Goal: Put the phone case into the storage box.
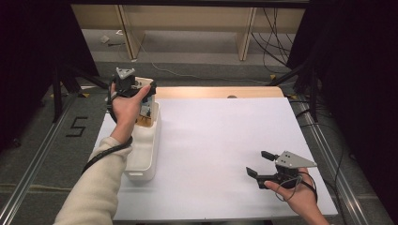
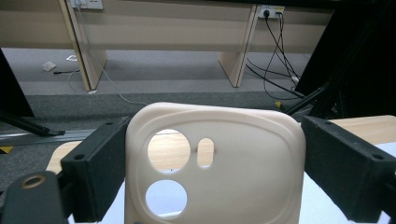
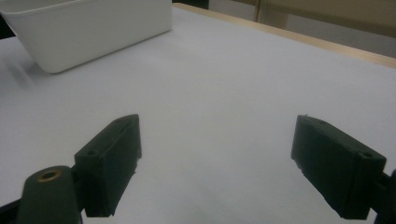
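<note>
A cream phone case [image 2: 233, 186] with round camera cut-outs stands upright between the black jaws of my left gripper [image 2: 217, 140], which is shut on it. From above, the left gripper [image 1: 136, 89] holds the case [image 1: 149, 99] over the far end of a white bin [image 1: 143, 154] at the table's left edge. My right gripper [image 1: 259, 163] is low over the white table at the near right, open, with nothing between its jaws. In the right gripper view, bare table surface shows between the spread jaws of that gripper [image 3: 215, 158].
The white bin [image 3: 93, 28] lies lengthwise along the left side of the white table sheet [image 1: 225, 140]; something small and orange-brown lies inside at its far end. A wooden strip [image 1: 220, 92] borders the far edge. Cables and furniture legs are on the floor beyond.
</note>
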Tool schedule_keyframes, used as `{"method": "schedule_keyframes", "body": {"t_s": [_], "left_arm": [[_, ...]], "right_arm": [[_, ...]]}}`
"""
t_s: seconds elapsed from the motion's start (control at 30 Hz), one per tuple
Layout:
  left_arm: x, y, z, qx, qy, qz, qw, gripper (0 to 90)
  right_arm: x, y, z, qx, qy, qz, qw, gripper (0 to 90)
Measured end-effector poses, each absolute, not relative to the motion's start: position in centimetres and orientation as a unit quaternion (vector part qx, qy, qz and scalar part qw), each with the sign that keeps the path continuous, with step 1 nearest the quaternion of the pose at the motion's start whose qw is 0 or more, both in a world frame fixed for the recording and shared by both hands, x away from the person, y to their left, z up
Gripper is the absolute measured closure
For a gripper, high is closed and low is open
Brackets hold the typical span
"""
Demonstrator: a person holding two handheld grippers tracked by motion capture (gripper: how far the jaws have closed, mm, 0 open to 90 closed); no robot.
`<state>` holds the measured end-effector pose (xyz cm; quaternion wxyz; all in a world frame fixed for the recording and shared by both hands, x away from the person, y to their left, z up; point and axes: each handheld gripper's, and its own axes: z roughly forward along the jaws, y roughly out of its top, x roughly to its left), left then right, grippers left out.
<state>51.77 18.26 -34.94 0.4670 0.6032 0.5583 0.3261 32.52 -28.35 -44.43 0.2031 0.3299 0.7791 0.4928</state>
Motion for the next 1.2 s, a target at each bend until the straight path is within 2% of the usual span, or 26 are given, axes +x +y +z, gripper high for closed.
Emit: {"method": "schedule_keyframes", "body": {"t_s": [1.2], "left_arm": [[52.8, 18.0, -35.1, 0.608, 0.558, 0.327, 0.461, 11.1]], "right_arm": [[32.5, -28.4, -44.4, 0.331, 0.779, 0.493, 0.203, 17.1]]}}
